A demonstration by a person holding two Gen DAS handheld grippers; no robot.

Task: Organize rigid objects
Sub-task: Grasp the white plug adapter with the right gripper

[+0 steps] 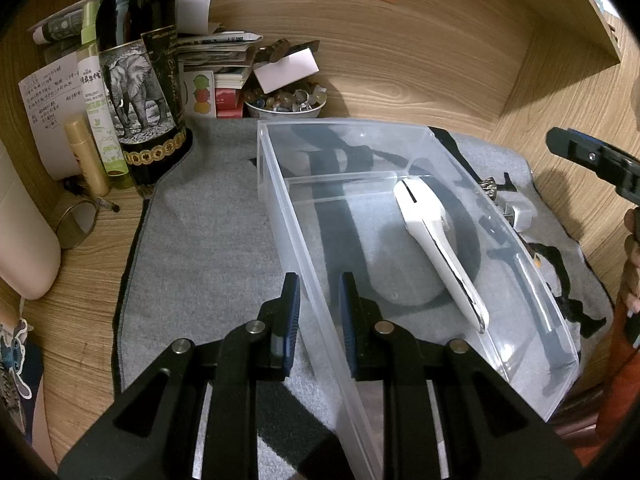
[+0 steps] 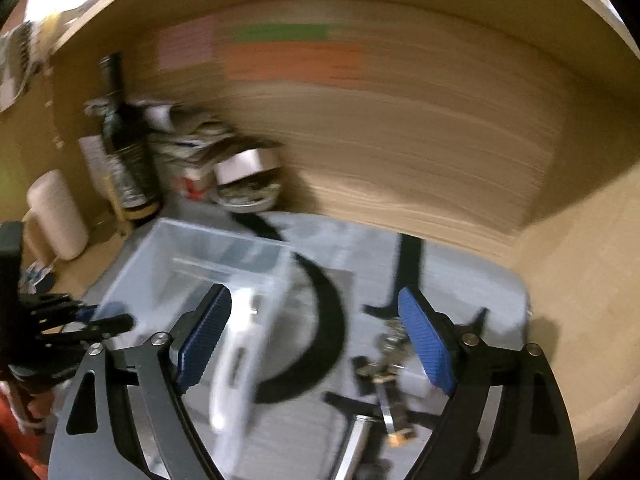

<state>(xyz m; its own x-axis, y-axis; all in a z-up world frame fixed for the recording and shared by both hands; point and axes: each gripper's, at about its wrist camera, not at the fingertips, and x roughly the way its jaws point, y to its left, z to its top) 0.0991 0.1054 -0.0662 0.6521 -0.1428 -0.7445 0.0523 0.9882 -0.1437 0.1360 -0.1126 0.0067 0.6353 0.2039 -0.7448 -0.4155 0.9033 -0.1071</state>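
Observation:
A clear plastic bin (image 1: 276, 184) sits on a grey mat (image 1: 208, 224). A white tool with a metal handle (image 1: 436, 240) lies inside it. My left gripper (image 1: 319, 304) straddles the bin's near left wall, one blue pad on each side, apparently shut on it. My right gripper (image 2: 316, 340) is open and empty, above the mat right of the bin (image 2: 208, 256); that view is blurred by motion. It also shows in the left wrist view (image 1: 592, 160) at the right edge. Small metal items and a white plug (image 1: 516, 216) lie on the mat right of the bin.
A dark wine bottle (image 1: 140, 76), spray bottle (image 1: 96, 96) and tube (image 1: 86, 156) stand at the back left. A bowl of stones (image 1: 284, 104) and stacked papers (image 1: 216, 52) sit behind the bin. Wooden walls (image 1: 440, 60) enclose the desk.

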